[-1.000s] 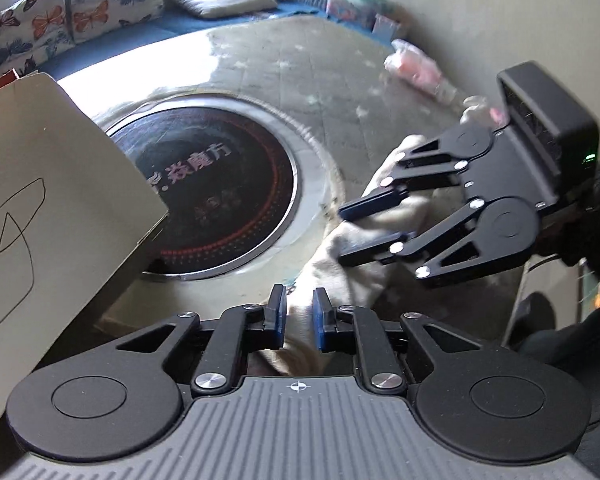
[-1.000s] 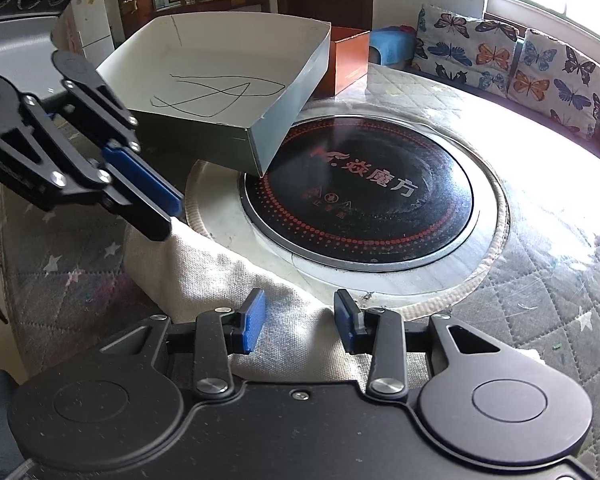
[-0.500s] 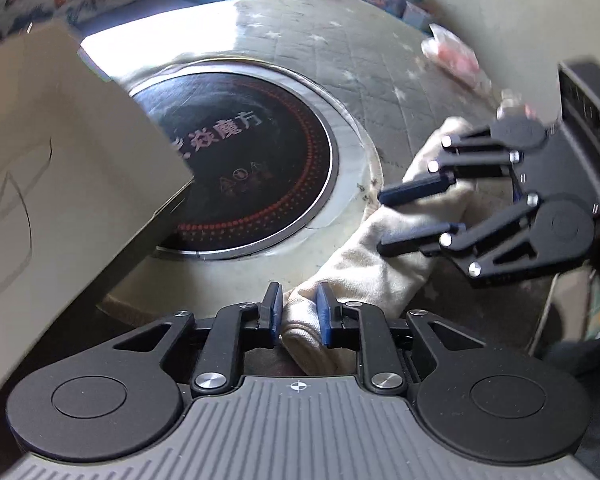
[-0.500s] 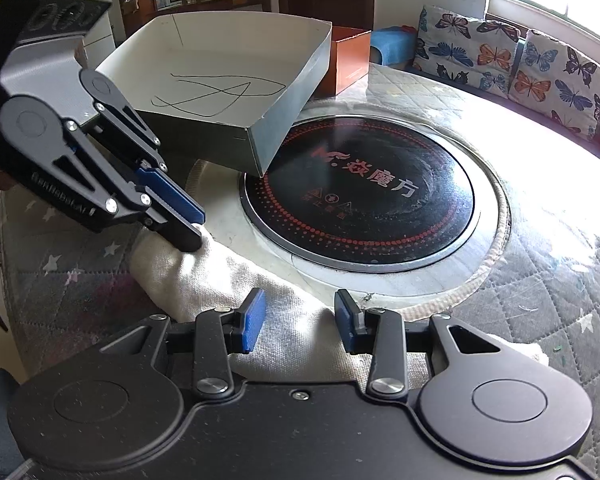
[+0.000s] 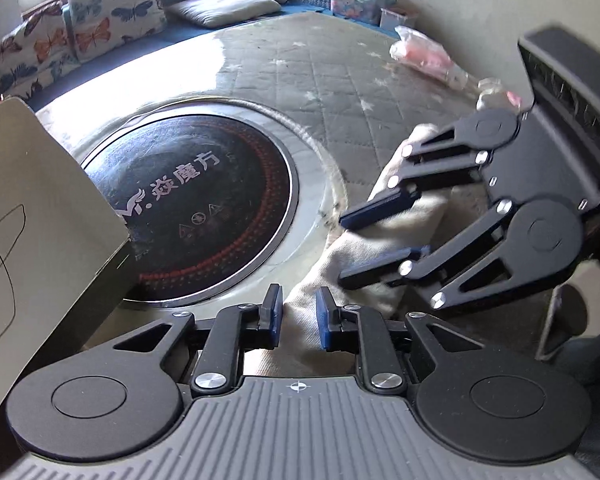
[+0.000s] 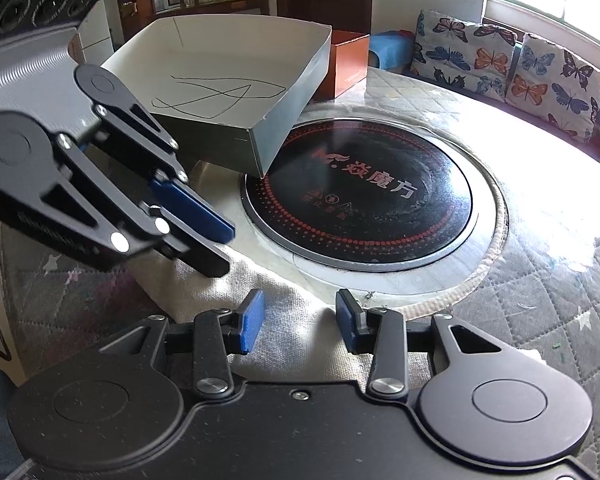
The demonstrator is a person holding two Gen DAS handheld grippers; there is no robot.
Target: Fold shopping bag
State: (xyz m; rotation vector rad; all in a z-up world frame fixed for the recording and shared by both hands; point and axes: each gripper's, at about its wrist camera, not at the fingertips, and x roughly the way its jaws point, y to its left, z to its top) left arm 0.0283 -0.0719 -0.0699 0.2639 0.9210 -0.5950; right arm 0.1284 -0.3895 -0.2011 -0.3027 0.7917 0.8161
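The beige cloth shopping bag (image 6: 296, 320) lies bunched along the near rim of the round table, also in the left wrist view (image 5: 412, 216). My left gripper (image 5: 298, 312) hangs low over one end of the bag, its jaws a narrow gap apart. In the right wrist view the left gripper (image 6: 224, 250) has its tips down at the cloth, with no cloth showing between the pads. My right gripper (image 6: 300, 308) stands open over the bag's other end, the fabric beneath its pads. From the left it appears as the right gripper (image 5: 342, 250), half open just above the cloth.
A white cardboard box (image 6: 228, 80) with a pen scribble overhangs the black round cooktop (image 6: 364, 192) set in the quilted table (image 6: 540, 272). An orange box (image 6: 348, 60) stands behind it. A pink plastic bag (image 5: 424, 56) lies at the far edge. Butterfly cushions (image 6: 512, 60) line the bench.
My left gripper has come down and nearer to the right gripper, from the air onto the bag's edge. The right gripper has stayed put, still open.
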